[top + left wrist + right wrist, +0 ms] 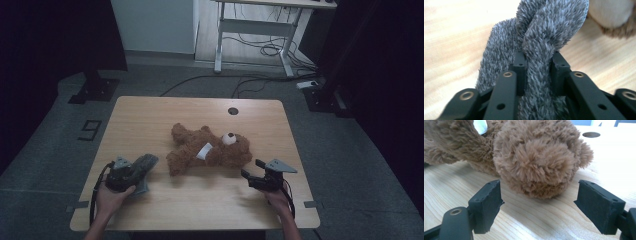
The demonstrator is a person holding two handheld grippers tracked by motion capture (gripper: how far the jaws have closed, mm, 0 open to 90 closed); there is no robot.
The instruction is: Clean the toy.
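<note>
Grey fuzzy cloth point(541, 50) sits pinched between the left gripper's point(131, 172) jaws, not yet on the teddy bear point(534, 157), whose head lies just beyond the right gripper's point(539, 203) wide-spread, empty jaws.

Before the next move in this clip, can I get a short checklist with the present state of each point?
1. Grey furry cloth sits between the left gripper jaws: ok.
2. Jaws pressing firmly on the cloth: cannot tell; a gap shows beside one pad.
3. Right gripper open, nothing between its jaws: ok.
4. Right gripper lined up with the teddy bear: ok; its head lies just beyond the pads, untouched.
5. Bear fully resting on the table, away from its edges: ok.
6. Cloth clear of the bear: cannot tell.
</note>
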